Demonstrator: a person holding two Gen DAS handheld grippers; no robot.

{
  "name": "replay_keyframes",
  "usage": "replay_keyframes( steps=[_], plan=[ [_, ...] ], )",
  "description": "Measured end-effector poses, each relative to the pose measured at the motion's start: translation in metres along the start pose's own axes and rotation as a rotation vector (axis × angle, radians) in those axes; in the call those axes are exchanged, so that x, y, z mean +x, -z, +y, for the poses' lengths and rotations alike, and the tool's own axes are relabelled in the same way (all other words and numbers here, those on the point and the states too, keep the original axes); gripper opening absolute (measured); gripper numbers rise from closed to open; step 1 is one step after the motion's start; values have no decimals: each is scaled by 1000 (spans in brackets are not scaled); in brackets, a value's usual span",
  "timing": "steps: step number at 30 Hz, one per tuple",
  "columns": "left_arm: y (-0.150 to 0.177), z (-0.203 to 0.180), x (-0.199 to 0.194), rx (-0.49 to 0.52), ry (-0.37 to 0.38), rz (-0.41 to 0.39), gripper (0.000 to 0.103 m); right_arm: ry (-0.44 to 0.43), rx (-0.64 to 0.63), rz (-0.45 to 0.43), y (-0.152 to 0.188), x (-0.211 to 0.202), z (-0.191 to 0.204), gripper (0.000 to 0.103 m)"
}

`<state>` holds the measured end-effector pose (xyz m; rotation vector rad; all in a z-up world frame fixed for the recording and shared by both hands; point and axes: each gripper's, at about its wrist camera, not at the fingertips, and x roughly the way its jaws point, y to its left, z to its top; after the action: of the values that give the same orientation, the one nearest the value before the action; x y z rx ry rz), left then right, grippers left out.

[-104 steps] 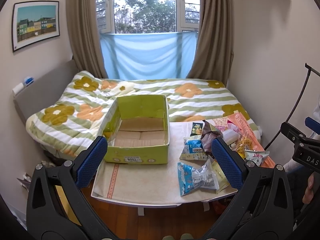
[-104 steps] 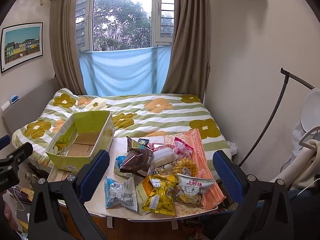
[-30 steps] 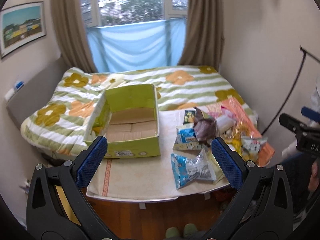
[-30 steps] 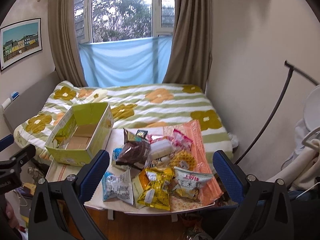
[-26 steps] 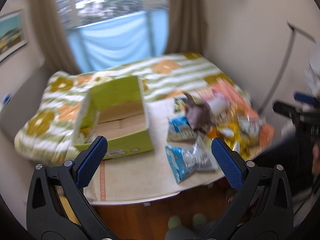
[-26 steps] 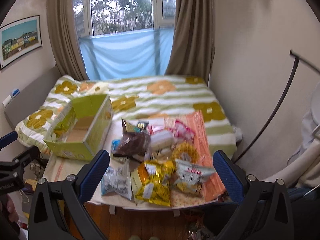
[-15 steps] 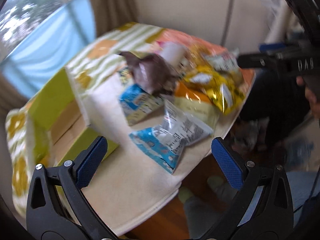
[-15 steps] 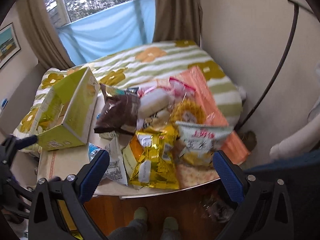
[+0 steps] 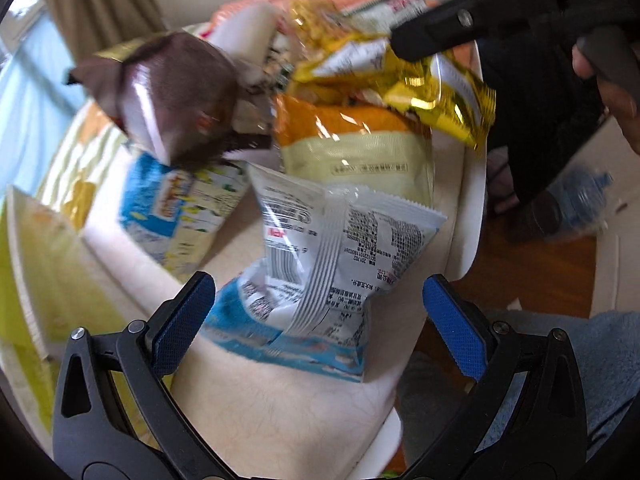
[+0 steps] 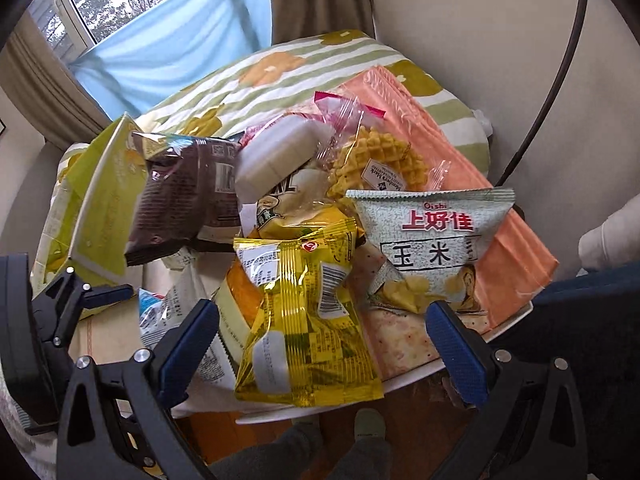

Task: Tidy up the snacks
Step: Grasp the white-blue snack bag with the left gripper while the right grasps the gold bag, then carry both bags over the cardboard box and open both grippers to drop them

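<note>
Left claw (image 9: 318, 310) wide, straddling packet (image 9: 324, 264).

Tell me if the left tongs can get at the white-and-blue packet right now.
Probably yes. The left tongs are open, with the white-and-blue packet lying right between the fingers at the near edge of the table. Nothing covers its near end; only its far end meets the orange packet.

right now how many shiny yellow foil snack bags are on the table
1: the yellow foil bag lies at the table's front edge, between the right tool's open fingers. Others may be hidden under the pile.
</note>
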<state>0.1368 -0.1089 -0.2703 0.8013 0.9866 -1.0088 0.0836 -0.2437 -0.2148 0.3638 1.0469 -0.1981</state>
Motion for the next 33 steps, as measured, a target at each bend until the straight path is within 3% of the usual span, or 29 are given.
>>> replay_keyframes(
  steps=[3, 5, 6, 12, 23, 27, 33],
  plan=[
    [1, -1, 12, 19, 30, 21, 98, -10, 16, 11, 0, 7, 3, 103],
    [2, -1, 18, 30, 42, 29, 90, -17, 21, 17, 0, 11, 4, 103],
    [2, 0, 21, 30, 47, 35, 81, -14, 21, 23, -1, 14, 4, 103],
    [3, 12, 31, -11, 99, 52, 66, -17, 11, 39, -5, 25, 2, 96],
    [16, 37, 17, -88, 90, 65, 61, -79, -22, 84, -7, 41, 1, 67],
    [18, 38, 7, -126, 79, 56, 61, -97, -33, 98, -6, 42, 1, 49],
    [22, 33, -22, -168, 52, 39, 61, -108, -42, 84, -5, 30, -1, 42]
  ],
)
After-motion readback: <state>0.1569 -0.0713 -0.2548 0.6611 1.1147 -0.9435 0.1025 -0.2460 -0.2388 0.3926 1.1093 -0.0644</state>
